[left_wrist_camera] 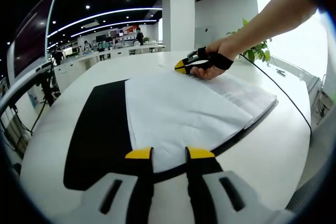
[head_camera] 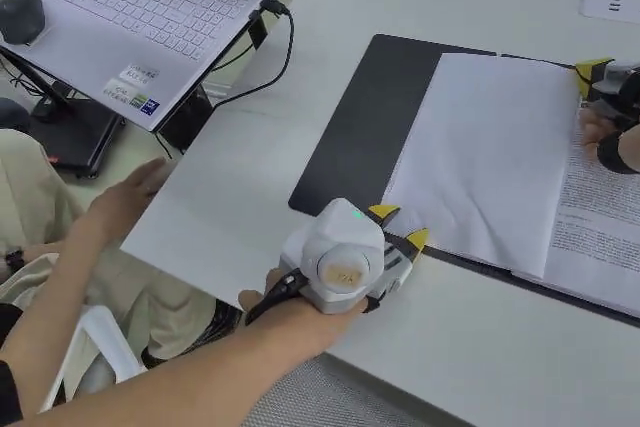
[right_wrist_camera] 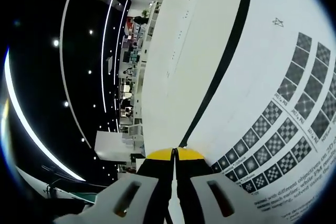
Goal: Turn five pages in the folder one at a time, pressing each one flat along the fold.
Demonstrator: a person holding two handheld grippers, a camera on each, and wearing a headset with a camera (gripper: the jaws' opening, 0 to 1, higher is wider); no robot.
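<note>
Fold (left_wrist_camera: 223, 100) runs ahead-right of the left tool (left_wrist_camera: 169, 153) (jaws a bit apart, empty); right tool (left_wrist_camera: 181, 66), jaws closed, sits at its far end.

Left hand-held gripper (left_wrist_camera: 169, 153) jaws parted, forearm (head_camera: 190, 382) extended; right hand-held gripper (right_wrist_camera: 174, 154) jaws closed together.

The black folder (head_camera: 360, 127) lay open and flat on the white desk (head_camera: 250, 197). A blank white page (head_camera: 490, 157) covered the middle, left cover bare; a printed page (head_camera: 600, 217) lay at the right.
</note>
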